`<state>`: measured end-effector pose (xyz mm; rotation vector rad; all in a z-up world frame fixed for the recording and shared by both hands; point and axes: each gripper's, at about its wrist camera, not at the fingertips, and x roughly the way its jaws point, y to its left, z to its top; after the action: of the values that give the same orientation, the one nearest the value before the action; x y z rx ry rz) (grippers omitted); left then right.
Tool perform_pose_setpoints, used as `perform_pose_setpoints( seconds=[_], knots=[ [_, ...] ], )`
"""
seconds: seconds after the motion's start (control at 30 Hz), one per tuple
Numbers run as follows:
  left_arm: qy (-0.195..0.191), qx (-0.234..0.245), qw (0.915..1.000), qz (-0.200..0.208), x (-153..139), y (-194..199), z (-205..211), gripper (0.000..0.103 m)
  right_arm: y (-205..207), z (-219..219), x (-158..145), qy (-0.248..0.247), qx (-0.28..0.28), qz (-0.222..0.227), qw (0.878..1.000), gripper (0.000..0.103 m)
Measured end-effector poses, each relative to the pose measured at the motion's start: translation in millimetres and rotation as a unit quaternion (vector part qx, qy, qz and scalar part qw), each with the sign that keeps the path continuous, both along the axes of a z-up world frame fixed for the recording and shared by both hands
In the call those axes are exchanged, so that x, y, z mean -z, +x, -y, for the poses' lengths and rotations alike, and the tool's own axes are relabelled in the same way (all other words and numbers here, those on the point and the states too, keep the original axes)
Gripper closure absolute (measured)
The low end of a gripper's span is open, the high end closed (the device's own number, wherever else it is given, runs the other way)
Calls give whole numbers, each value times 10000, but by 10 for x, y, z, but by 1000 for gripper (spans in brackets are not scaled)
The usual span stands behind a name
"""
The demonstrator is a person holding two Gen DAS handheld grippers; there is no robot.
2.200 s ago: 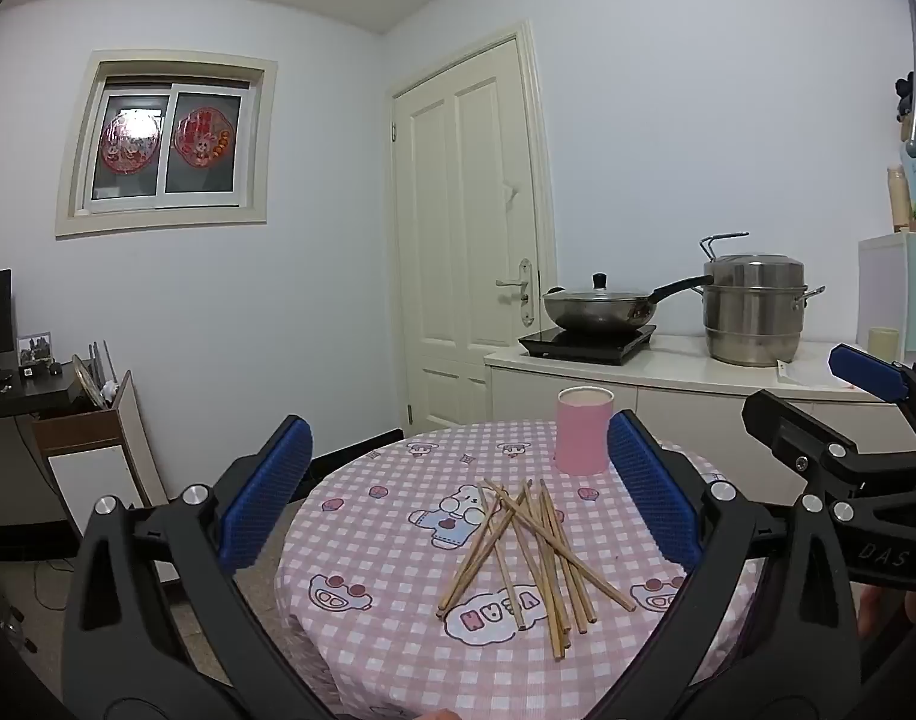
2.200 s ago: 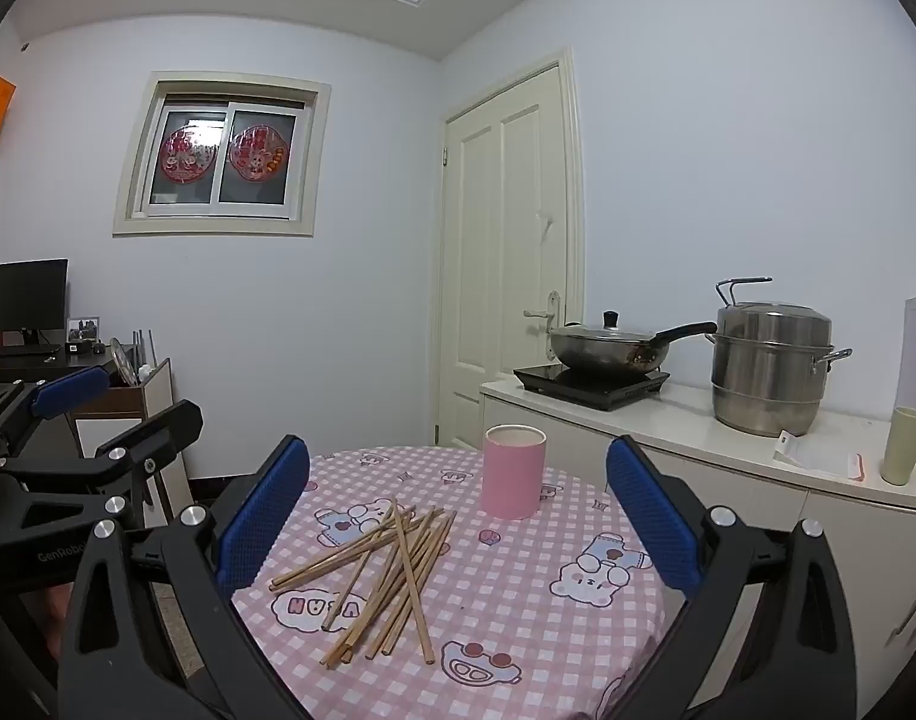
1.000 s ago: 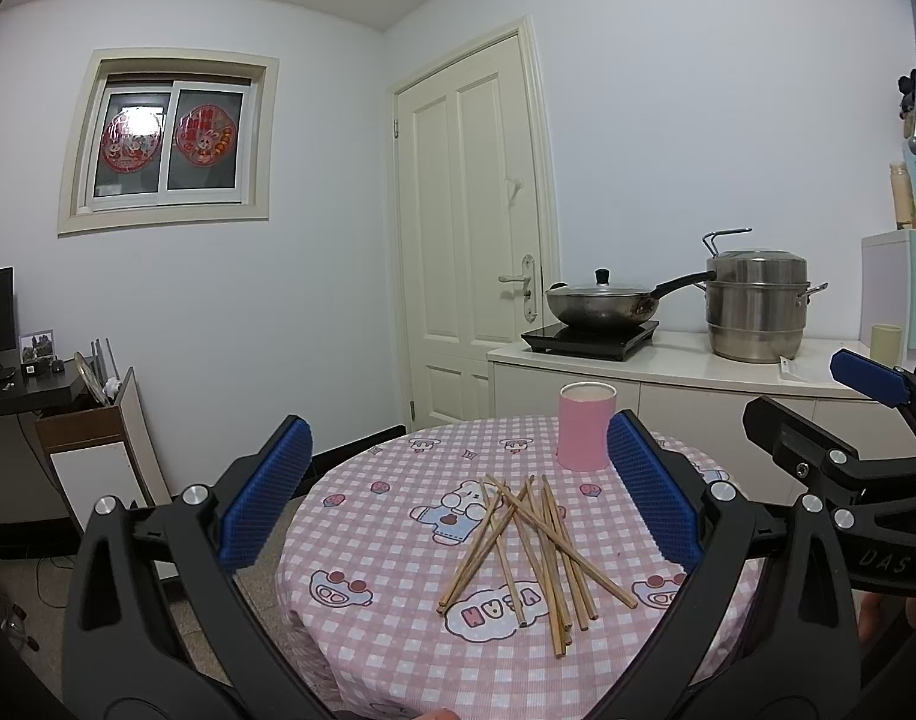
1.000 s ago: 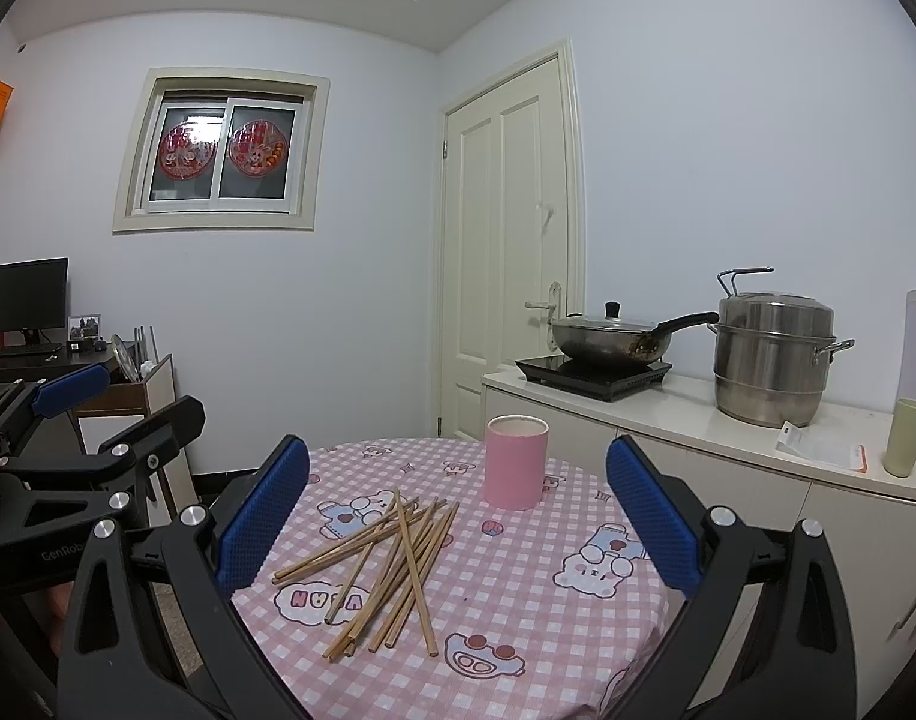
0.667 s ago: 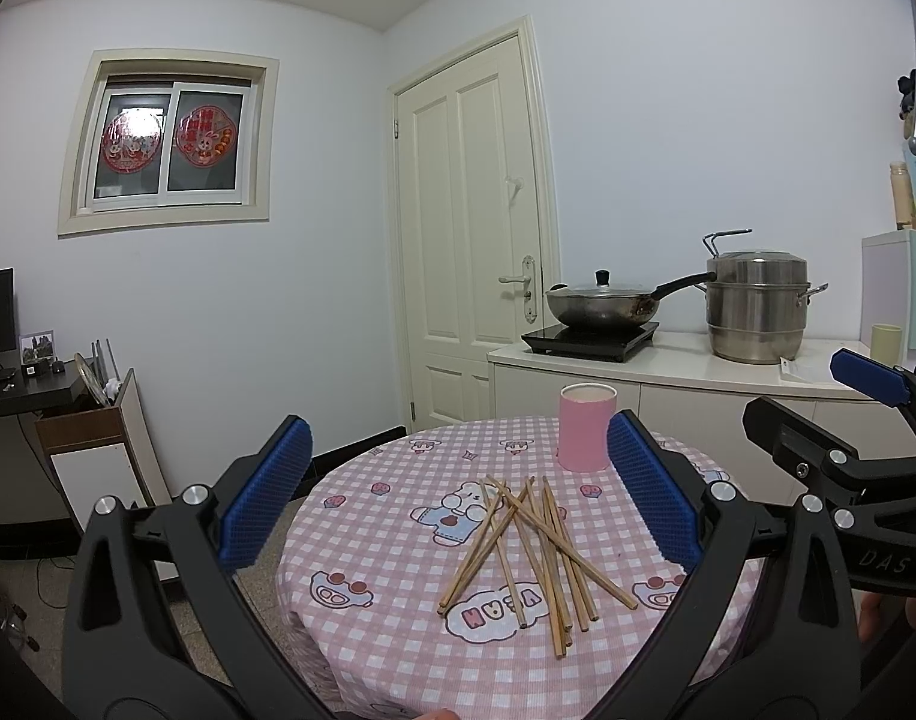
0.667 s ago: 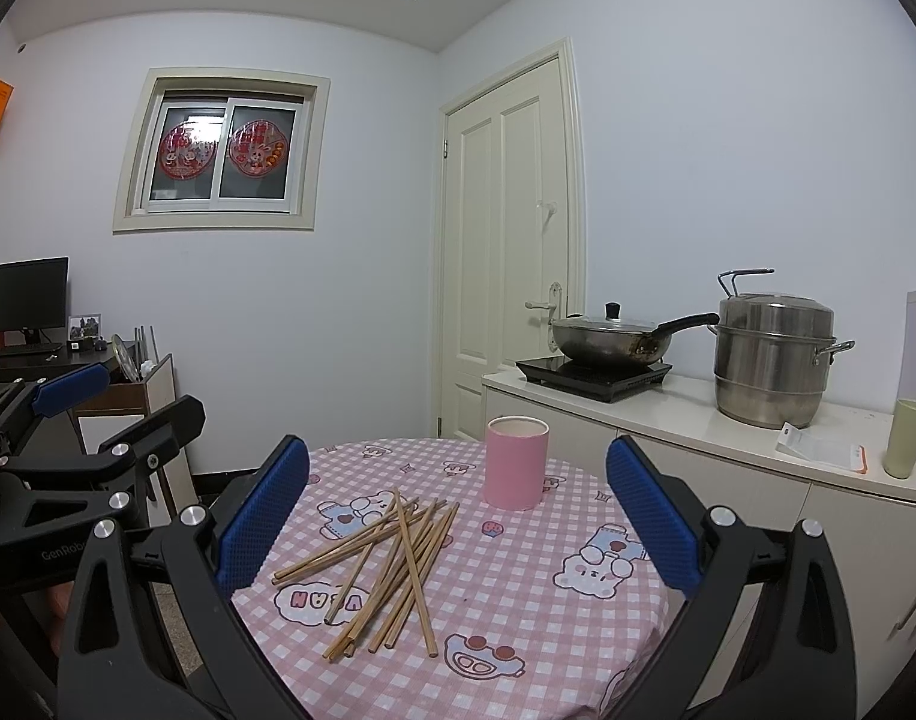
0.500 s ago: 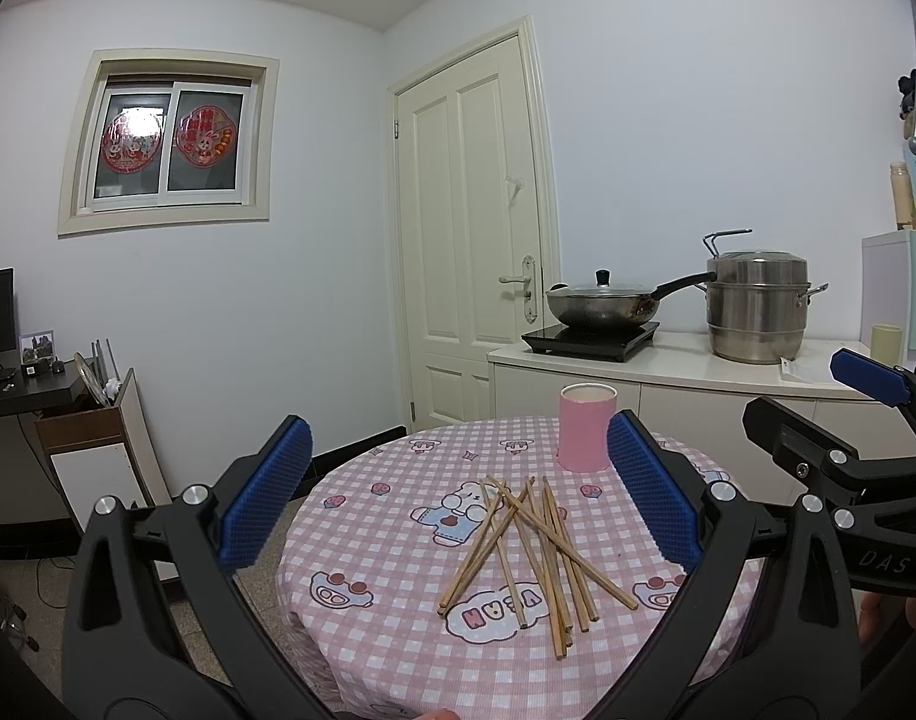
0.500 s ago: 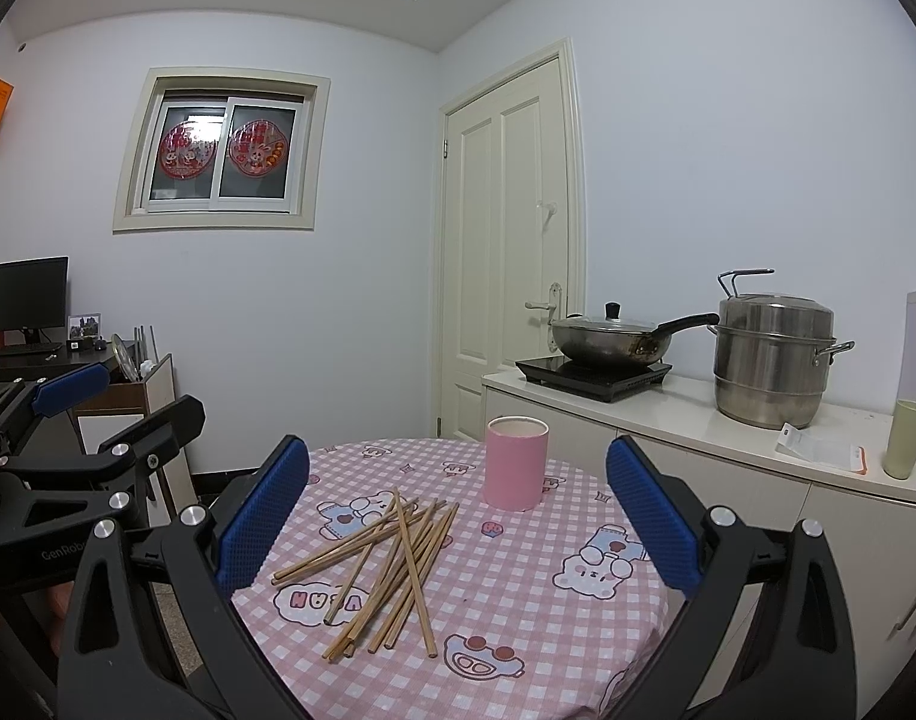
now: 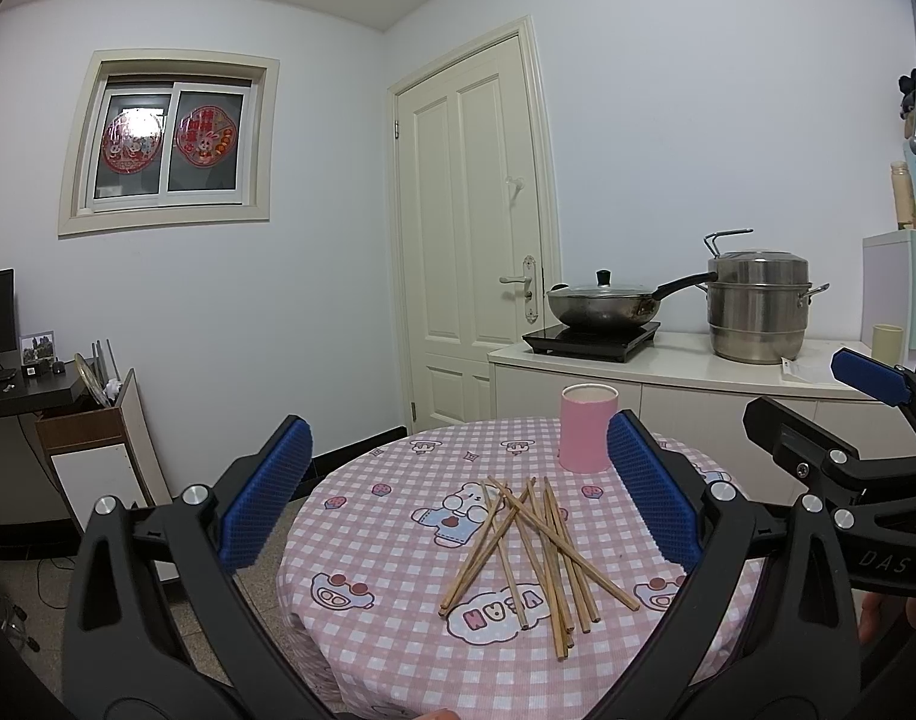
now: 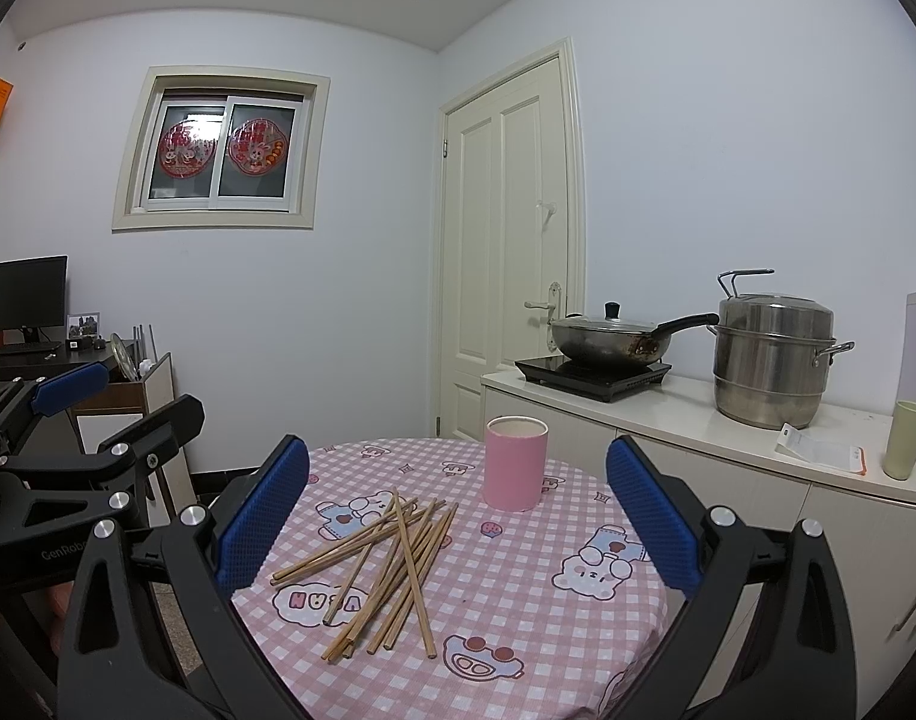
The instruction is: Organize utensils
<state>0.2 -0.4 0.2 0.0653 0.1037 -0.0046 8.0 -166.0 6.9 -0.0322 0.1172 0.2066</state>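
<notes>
From the left wrist camera, the left gripper (image 9: pixel 455 495) is held above the near edge of a round worktop (image 9: pixel 386 540) covered in a pink checked cloth with cartoon prints. Its jaws are spread wide with nothing between them. A loose, crisscrossed pile of wooden chopsticks (image 9: pixel 532 546) lies flat on the cloth near the middle. Behind the pile, apart from it, stands an upright pink cup (image 9: pixel 585 435). At the right edge of this view the right gripper (image 9: pixel 817 414) reaches in, level with the worktop's far side, its blue pads set well apart.

From the right wrist camera, the right gripper (image 10: pixel 458 516) also hangs over the near rim of the worktop (image 10: pixel 547 618), jaws spread and holding nothing. The chopsticks (image 10: pixel 392 564) lie scattered left of centre, and the pink cup (image 10: pixel 515 462) stands just behind their far ends without touching them. The left gripper (image 10: pixel 92 402) shows at the left edge, clear of the cloth, open as well. On a side counter (image 10: pixel 685 420) sit a lidded wok (image 10: pixel 607 339) and a steel steamer pot (image 10: pixel 769 360).
</notes>
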Motion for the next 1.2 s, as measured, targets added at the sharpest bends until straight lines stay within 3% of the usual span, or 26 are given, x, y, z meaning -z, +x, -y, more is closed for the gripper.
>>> perform_pose_setpoints(
  seconds=[1.2],
  knots=[
    [6,-3,10000,-20,20,14,-51,6,9,34,109,7,6,-72,10000,7]
  ],
)
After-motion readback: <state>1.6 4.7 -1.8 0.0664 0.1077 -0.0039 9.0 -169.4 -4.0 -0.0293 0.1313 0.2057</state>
